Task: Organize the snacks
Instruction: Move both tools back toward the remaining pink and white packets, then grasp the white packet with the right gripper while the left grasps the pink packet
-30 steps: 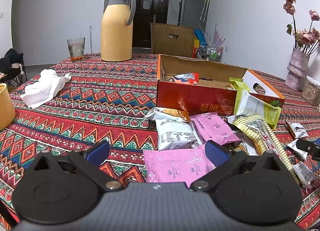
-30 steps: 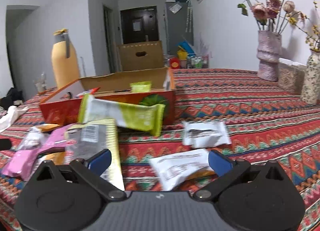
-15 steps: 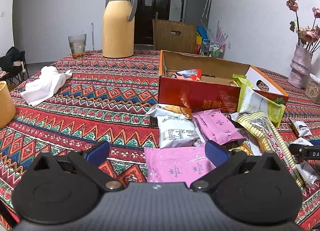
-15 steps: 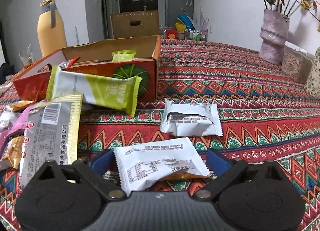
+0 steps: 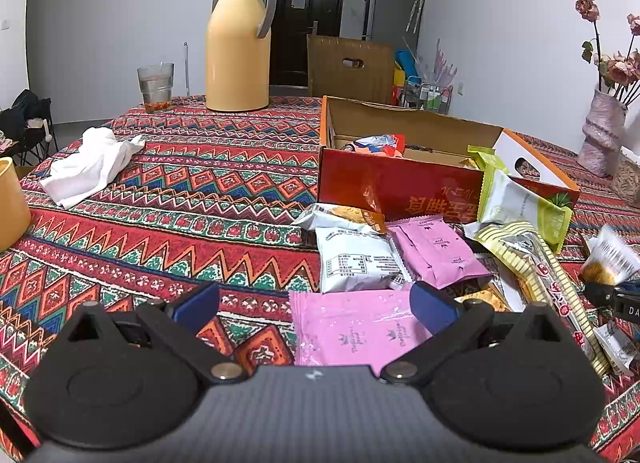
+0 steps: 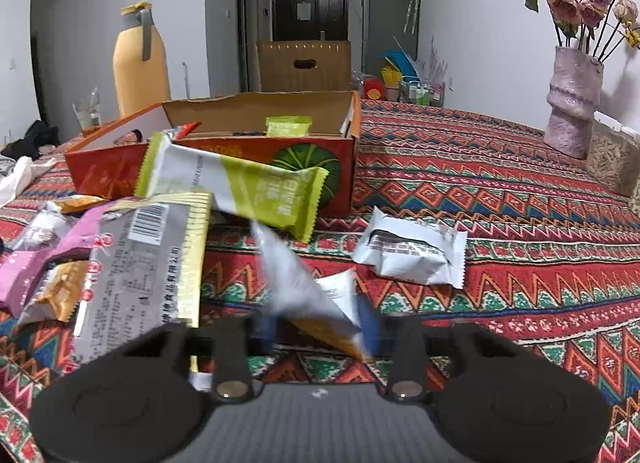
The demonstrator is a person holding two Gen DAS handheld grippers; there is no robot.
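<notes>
An open orange cardboard box (image 5: 400, 187) (image 6: 240, 111) holds a few snacks. Loose packets lie in front of it. My left gripper (image 5: 314, 305) is open over a pink packet (image 5: 356, 327), with a white packet (image 5: 356, 263) and a second pink packet (image 5: 436, 251) beyond. My right gripper (image 6: 318, 329) is shut on a white and orange snack packet (image 6: 304, 295), tilted and lifted off the cloth; it also shows in the left wrist view (image 5: 610, 259). A green and white packet (image 6: 240, 187) leans on the box. A white packet (image 6: 412, 253) lies to the right.
A yellow thermos jug (image 5: 238, 43), a glass (image 5: 156, 83) and a white cloth (image 5: 90, 165) stand on the patterned tablecloth (image 5: 180, 223) at left. A pink vase with flowers (image 6: 574, 99) stands at right. A long yellow-edged packet (image 6: 140, 271) lies by the right gripper.
My right gripper has closed on the white and orange packet and lifted it, so it now stands tilted and blurred. My left gripper has barely moved.
</notes>
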